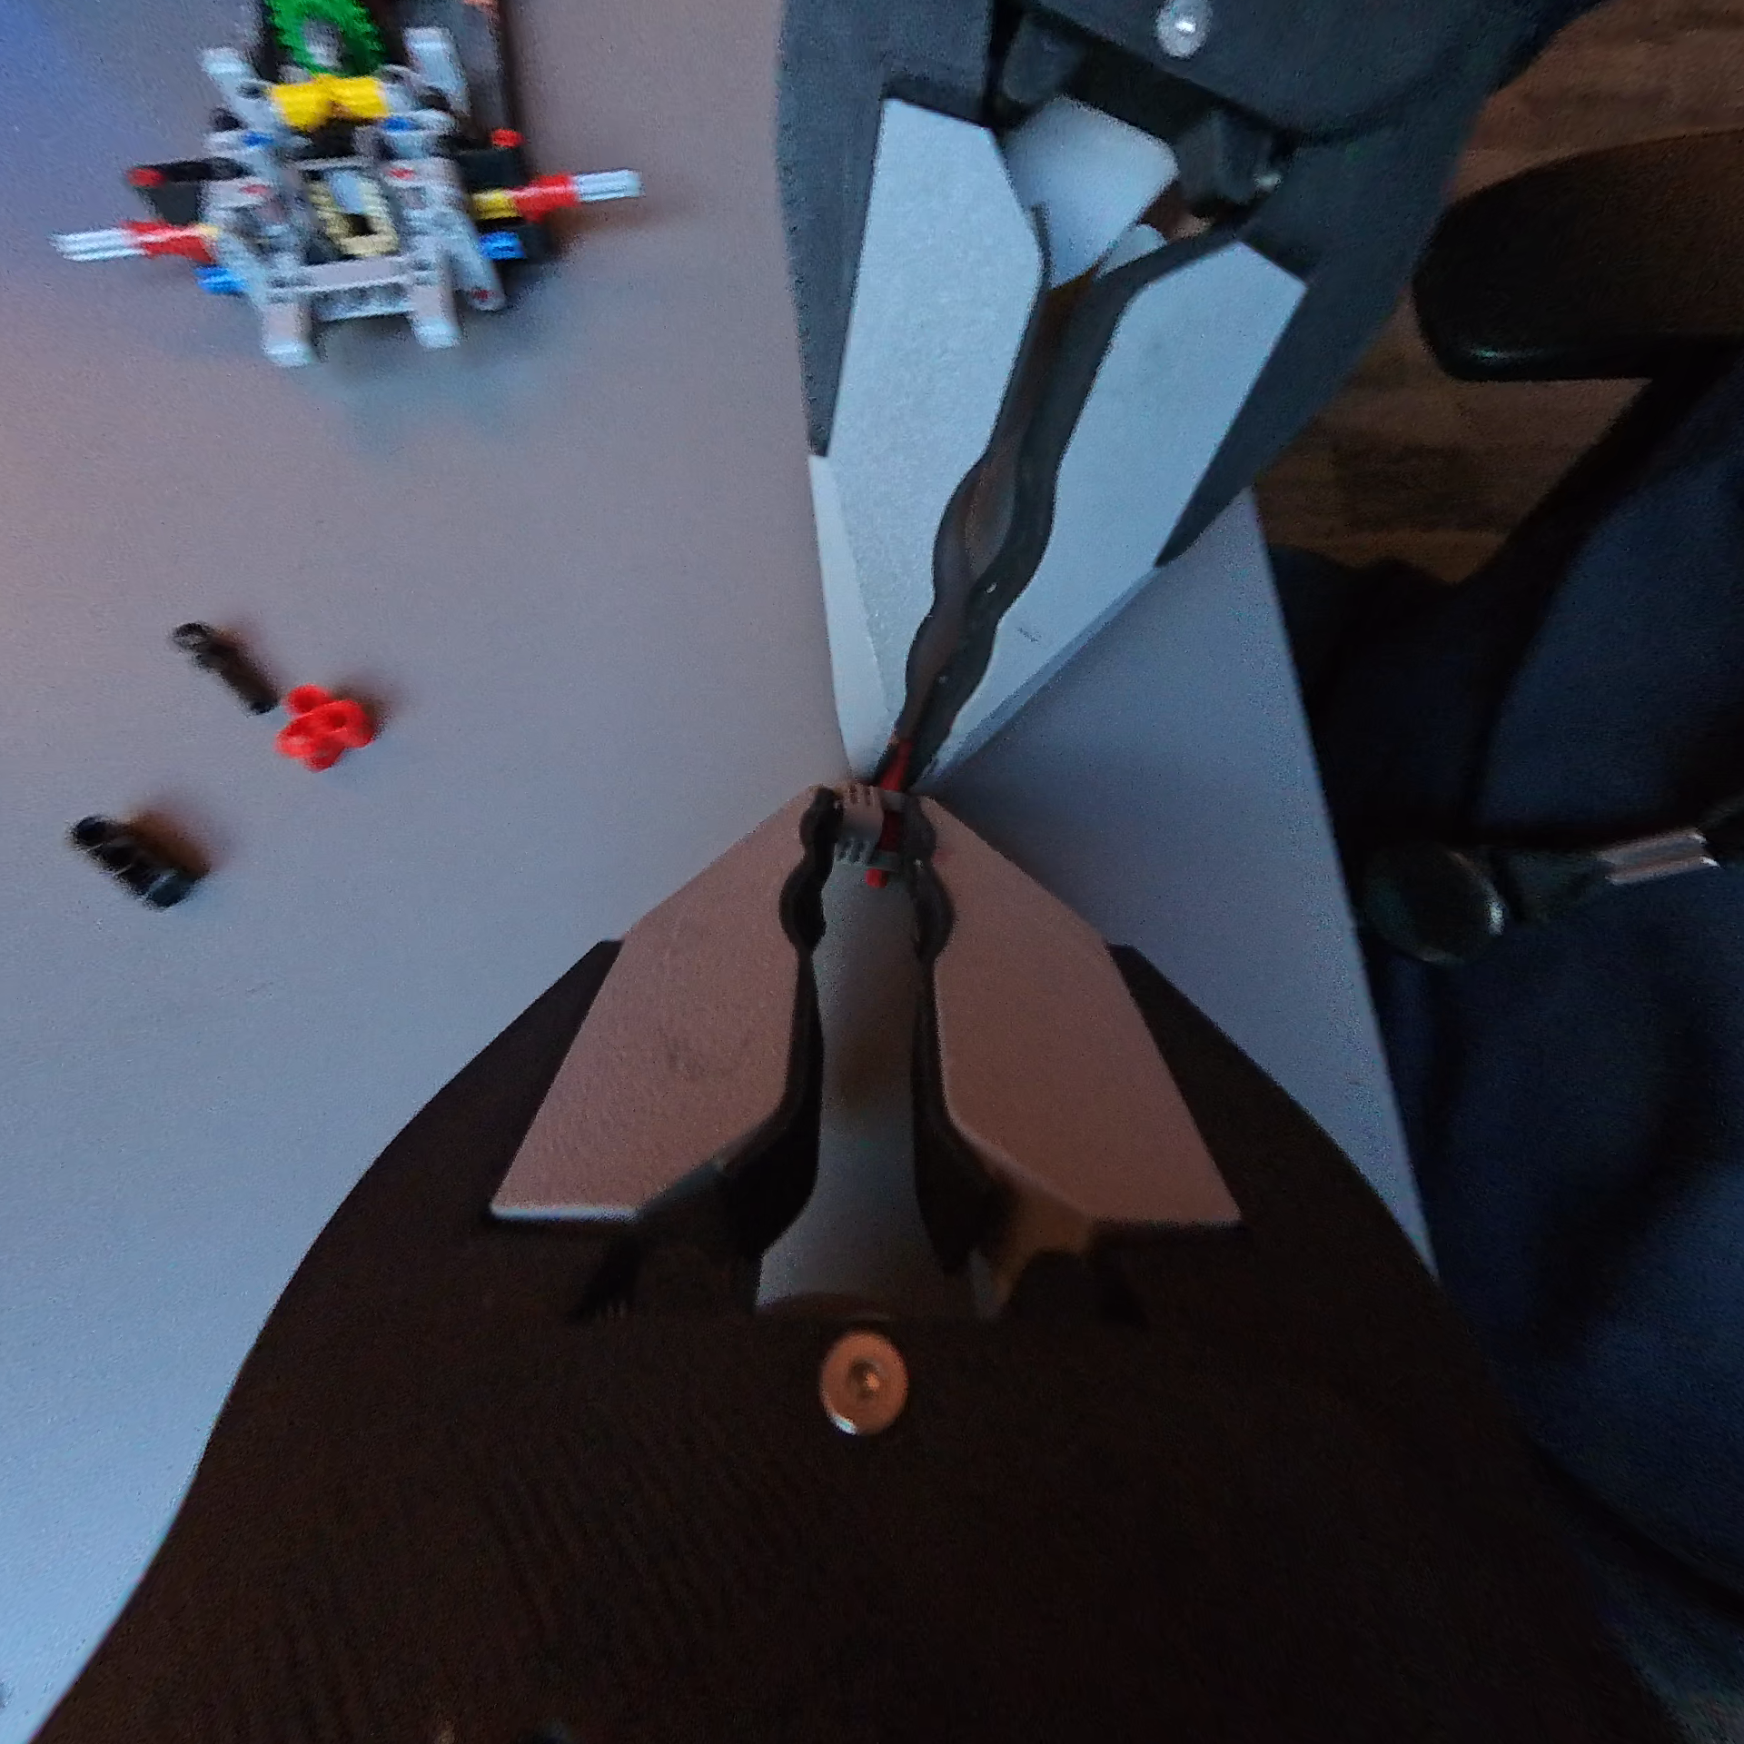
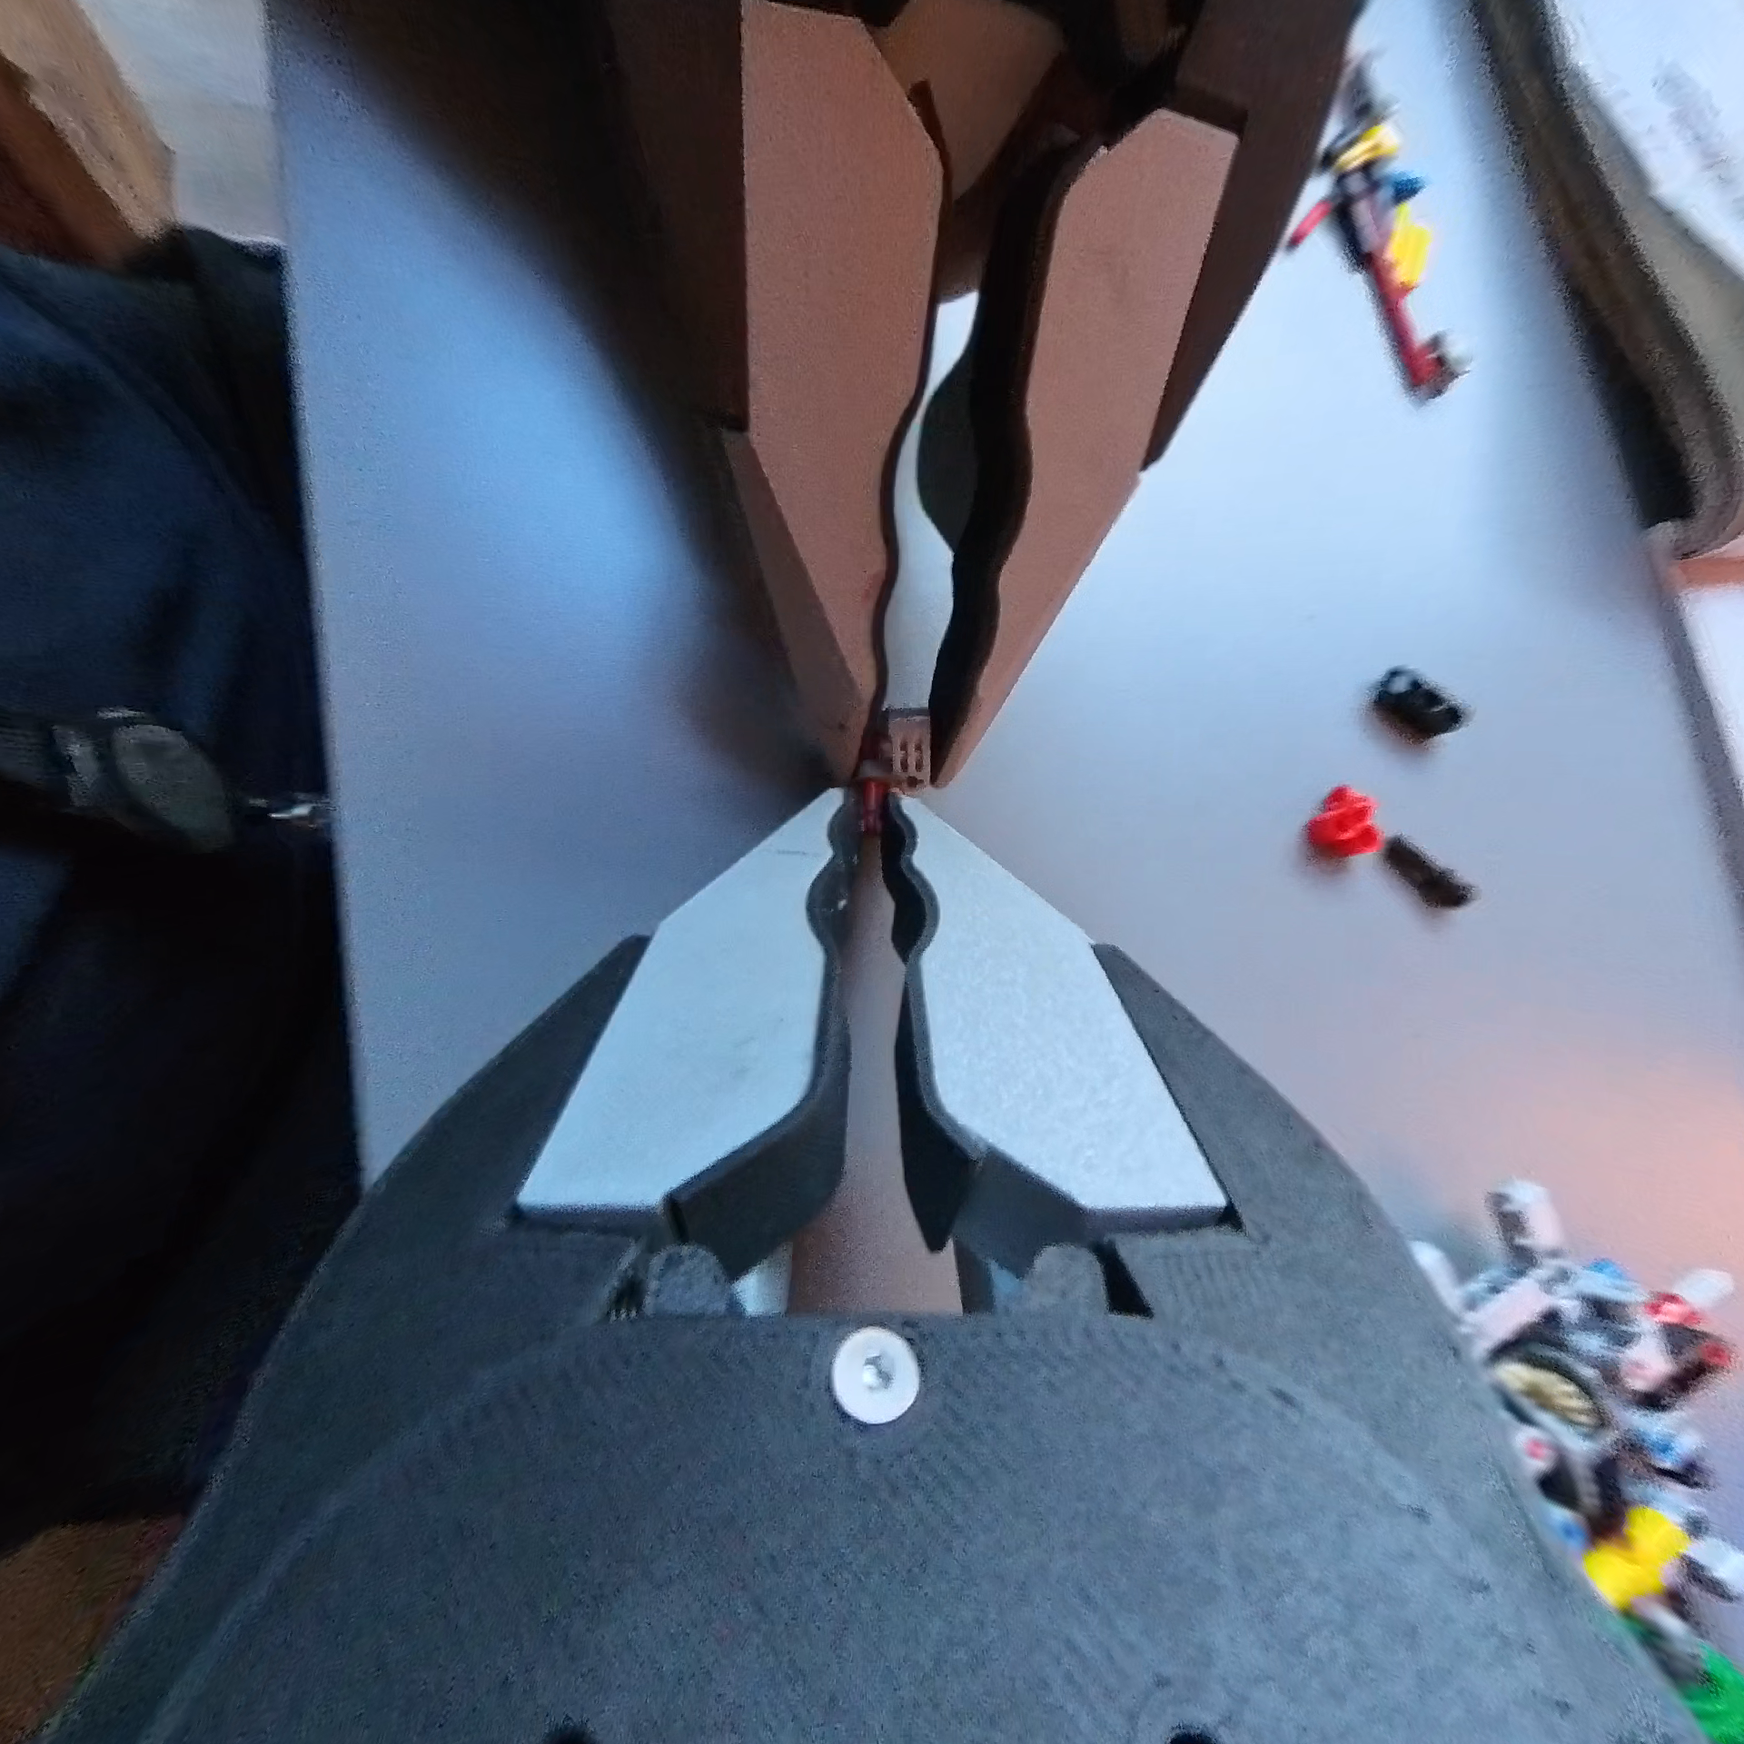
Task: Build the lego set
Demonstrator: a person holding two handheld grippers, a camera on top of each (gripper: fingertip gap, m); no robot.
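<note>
My left gripper [image 1: 873, 835] is shut on a small grey connector piece [image 1: 861, 830], with both pads pressed on its sides. A thin red axle [image 1: 895, 766] runs through that piece. My right gripper [image 2: 873, 816] comes in from the opposite side, tip to tip with the left, and is shut on the free end of the red axle [image 2: 870, 810]. The right wrist view shows the left gripper [image 2: 901, 755] from above with the grey piece [image 2: 913, 753] in it. The left wrist view shows the right gripper [image 1: 901, 769] meeting it. Both are held just above the white table [image 1: 472, 566].
A grey, yellow and red brick model [image 1: 349, 189] stands on the table, also in the right wrist view [image 2: 1604, 1387]. A loose red piece [image 1: 326, 725] and two black pins [image 1: 225, 666] [image 1: 137, 859] lie near it. A smaller assembly [image 2: 1378, 245] lies farther off. A person's dark clothing [image 1: 1557, 755] is at the table edge. The grippers are tip to tip, or close to it. My left tips are roughly 20 cm from the smaller assembly [image 2: 1378, 245].
</note>
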